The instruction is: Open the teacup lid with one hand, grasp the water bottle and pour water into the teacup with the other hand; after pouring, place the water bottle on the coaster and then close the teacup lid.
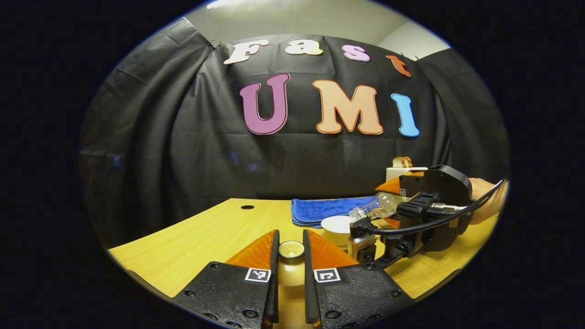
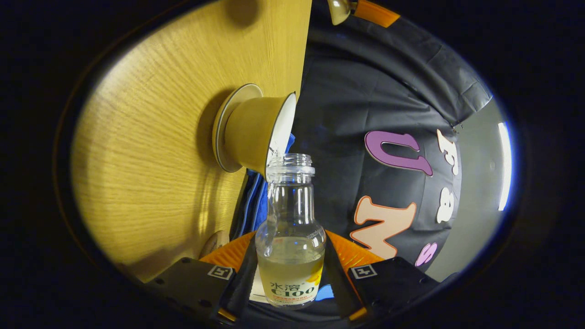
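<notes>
While the right tongs pinch the water bottle by its body, its long axis runs forward along them, mouth just at the teacup's rim on the surface. A slow, steady tilt should keep the stream inside. Left tongs pinch the teacup lid clear, beside the cup.

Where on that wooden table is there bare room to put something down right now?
The widest bare stretch of table lies left of the blue cloth and teacup, reaching to the small round hole near the back. It is crowded at the right, where the right gripper tips the water bottle over the teacup.
</notes>
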`<action>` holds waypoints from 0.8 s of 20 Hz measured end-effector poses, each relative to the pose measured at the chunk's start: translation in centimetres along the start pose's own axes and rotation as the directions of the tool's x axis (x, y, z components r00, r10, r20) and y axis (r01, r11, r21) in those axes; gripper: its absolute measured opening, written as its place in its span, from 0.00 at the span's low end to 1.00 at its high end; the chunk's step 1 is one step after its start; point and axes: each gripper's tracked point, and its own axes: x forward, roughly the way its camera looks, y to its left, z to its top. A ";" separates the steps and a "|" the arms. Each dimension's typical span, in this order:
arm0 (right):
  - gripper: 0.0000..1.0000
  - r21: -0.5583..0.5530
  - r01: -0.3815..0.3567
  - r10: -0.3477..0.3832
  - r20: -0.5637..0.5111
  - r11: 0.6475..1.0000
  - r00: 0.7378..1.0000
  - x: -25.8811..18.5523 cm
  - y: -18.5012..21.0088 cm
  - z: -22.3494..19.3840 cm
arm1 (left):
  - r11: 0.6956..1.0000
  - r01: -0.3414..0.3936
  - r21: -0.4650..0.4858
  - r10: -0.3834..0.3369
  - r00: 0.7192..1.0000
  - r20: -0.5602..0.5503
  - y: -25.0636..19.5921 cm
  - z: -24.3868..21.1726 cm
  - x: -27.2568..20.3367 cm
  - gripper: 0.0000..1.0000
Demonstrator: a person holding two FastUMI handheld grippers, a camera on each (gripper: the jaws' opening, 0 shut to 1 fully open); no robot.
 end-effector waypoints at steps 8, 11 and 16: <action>0.77 -0.116 0.012 -0.009 0.029 0.993 1.000 0.4 -0.7 0.7 | 1.000 0.000 0.000 0.000 1.000 0.000 0.0 0.0 0.0 0.19; 0.77 -0.140 0.008 -0.004 0.030 0.990 1.000 0.4 -0.9 0.8 | 1.000 0.000 0.000 0.000 1.000 0.000 0.0 -0.1 0.0 0.20; 0.78 -0.208 0.012 -0.003 0.044 0.978 0.999 0.9 -1.7 1.1 | 1.000 -0.002 -0.001 0.002 1.000 -0.001 0.1 0.0 -0.1 0.20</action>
